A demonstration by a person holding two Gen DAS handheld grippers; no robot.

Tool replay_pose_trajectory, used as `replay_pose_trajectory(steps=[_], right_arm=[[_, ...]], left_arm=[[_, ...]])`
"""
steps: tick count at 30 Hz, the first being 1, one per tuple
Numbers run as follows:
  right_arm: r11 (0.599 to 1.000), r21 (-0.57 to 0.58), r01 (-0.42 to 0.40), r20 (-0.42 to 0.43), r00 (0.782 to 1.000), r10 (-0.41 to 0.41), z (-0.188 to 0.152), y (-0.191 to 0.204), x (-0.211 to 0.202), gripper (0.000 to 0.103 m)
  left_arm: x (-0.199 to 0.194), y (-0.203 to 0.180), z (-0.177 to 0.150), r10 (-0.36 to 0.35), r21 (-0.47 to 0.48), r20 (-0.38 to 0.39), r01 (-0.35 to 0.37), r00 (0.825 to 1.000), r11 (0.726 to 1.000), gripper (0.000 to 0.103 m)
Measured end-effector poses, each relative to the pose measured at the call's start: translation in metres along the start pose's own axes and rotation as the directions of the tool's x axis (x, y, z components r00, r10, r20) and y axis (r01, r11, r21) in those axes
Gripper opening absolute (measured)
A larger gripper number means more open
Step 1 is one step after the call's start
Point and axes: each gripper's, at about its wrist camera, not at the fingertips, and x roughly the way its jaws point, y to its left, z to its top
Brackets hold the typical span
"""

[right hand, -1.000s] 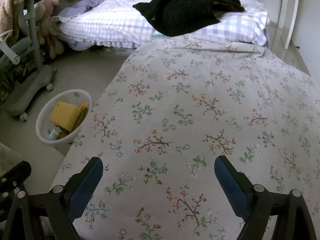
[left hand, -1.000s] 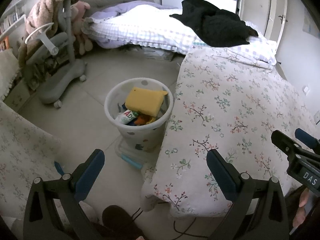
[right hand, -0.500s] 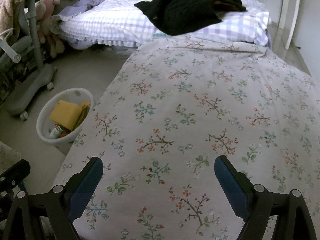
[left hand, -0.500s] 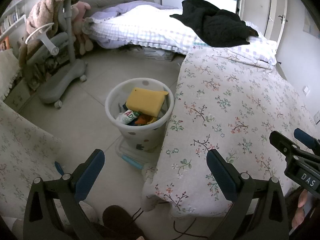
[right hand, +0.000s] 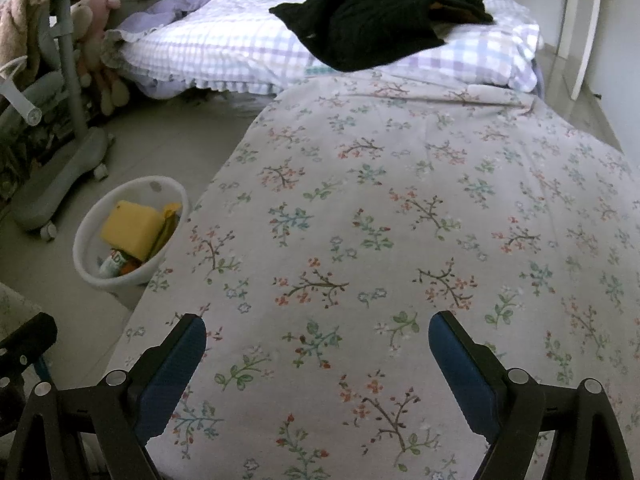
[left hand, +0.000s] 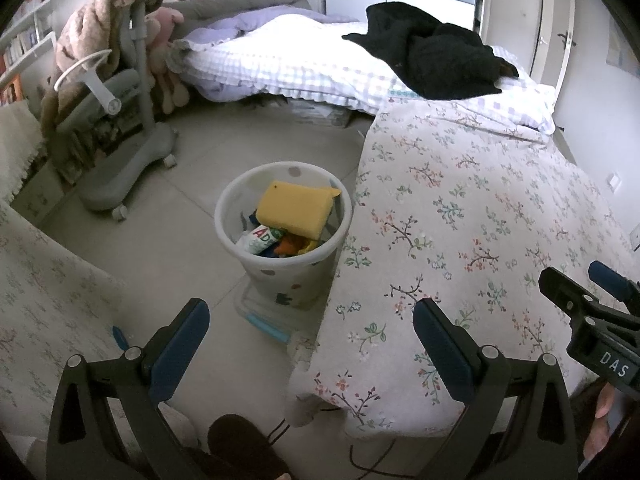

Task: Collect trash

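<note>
Fingers (left hand: 442, 350) of left gripper (left hand: 308, 320) and right gripper (right hand: 316, 334) are spread wide, nothing held, while the round white plastic bin (left hand: 280, 276), stuffed with a yellow spongy block (left hand: 294, 208), is set just left of the floral quilted bed (left hand: 480, 220).

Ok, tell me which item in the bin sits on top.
The yellow sponge block: it lies tilted above everything else in the white bin, with the white tube and orange scraps beneath it.

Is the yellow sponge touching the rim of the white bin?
Touching. In the left wrist view the yellow sponge lies tilted on the other trash, its far corner resting against the white bin rim near the floral cover.
</note>
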Motion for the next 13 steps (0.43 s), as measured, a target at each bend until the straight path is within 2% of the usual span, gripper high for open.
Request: replay_pose_trajectory(steps=[8, 13], right_arm=[[1.0, 0.0, 0.001, 0.001, 1.0, -0.001, 0.0001, 0.0004, 0.0, 0.093], [1.0, -0.022, -0.02, 0.003, 1.0, 0.02, -0.0002, 0.0038, -0.0001, 0.093]], left_arm=[[-0.0005, 0.0001, -0.0002, 0.001, 0.002, 0.005, -0.001, 1.0, 1.0, 0.103], [0.0015, 0.0064, 0.0075, -0.034, -0.027, -0.021, 0.033, 0.999, 0.999, 0.103]])
